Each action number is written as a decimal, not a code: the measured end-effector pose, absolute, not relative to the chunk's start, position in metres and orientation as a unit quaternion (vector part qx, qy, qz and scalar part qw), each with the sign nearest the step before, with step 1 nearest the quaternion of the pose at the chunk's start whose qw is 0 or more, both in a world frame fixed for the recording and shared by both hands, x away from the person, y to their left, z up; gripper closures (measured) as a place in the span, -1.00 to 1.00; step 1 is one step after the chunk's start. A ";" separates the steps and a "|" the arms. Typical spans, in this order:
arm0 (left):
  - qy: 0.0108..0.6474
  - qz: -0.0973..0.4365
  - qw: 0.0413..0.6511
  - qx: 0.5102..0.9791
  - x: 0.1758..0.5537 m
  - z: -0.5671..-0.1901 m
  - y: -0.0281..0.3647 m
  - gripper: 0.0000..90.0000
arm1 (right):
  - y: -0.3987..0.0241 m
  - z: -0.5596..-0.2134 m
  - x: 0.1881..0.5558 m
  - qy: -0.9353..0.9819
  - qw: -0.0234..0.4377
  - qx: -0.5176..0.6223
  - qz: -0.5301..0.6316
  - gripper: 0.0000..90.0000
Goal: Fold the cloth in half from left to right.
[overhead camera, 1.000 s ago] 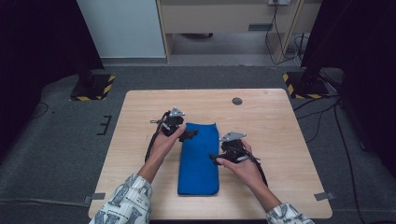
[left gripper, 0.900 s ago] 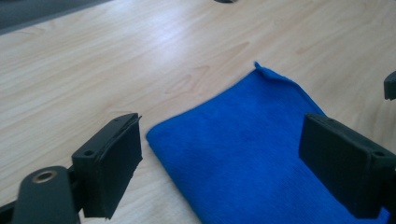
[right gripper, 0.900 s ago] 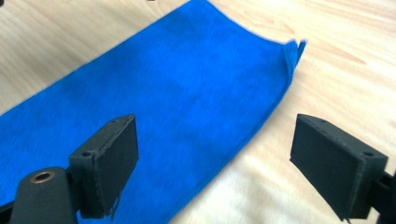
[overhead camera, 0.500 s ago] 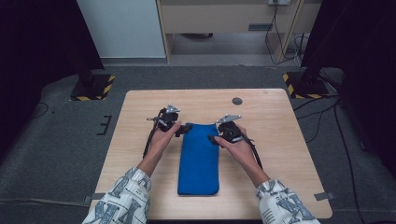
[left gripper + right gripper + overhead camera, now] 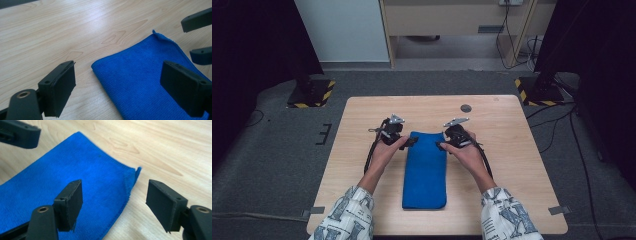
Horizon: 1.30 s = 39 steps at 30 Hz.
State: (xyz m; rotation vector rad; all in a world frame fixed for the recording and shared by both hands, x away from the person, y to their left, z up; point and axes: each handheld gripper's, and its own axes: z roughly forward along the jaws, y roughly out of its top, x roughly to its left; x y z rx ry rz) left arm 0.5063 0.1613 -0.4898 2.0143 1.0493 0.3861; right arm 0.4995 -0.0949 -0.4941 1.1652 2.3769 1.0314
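**Both hand-held grippers now lined up at the far end of the blue cloth**

So compared with a second ago, a fair bit has been shifted. Back then the right hand-held gripper (image 5: 443, 145) was parked lower down, beside the cloth's right edge about halfway along it, while the left hand-held gripper (image 5: 411, 142) was already near the far left corner. Now both have been brought up level with each other, one at each far corner of the folded blue cloth (image 5: 426, 170). The cloth itself hasn't been moved: it is laid flat as a long narrow strip around the middle of the tabletop (image 5: 512, 165), running from mid-table toward the near edge.

What that probably means: the far end is being set up for a two-corner pickup, likely for another fold or an unfold. Nothing has been lifted yet.

Left hand-held gripper: jaws are spread wide, with the far left corner of the cloth (image 5: 150, 80) sat between them, nothing pinched. Hard to tell if the pads are touching the fabric.

Right hand-held gripper: also held wide open, straddling the far right corner (image 5: 75, 182) with its little frayed tip. Nothing gripped there either.
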 end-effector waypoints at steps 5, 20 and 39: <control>0.420 0.157 0.413 0.793 0.511 -0.492 0.164 -0.67 | -0.100 -0.494 0.506 0.819 0.155 0.406 0.375 -0.14; 0.442 0.151 0.379 0.799 0.526 -0.526 0.153 -0.35 | -0.094 -0.519 0.529 0.815 0.137 0.442 0.349 0.04; 0.429 0.142 0.385 0.805 0.527 -0.533 0.150 0.64 | -0.087 -0.520 0.537 0.809 0.117 0.434 0.378 0.89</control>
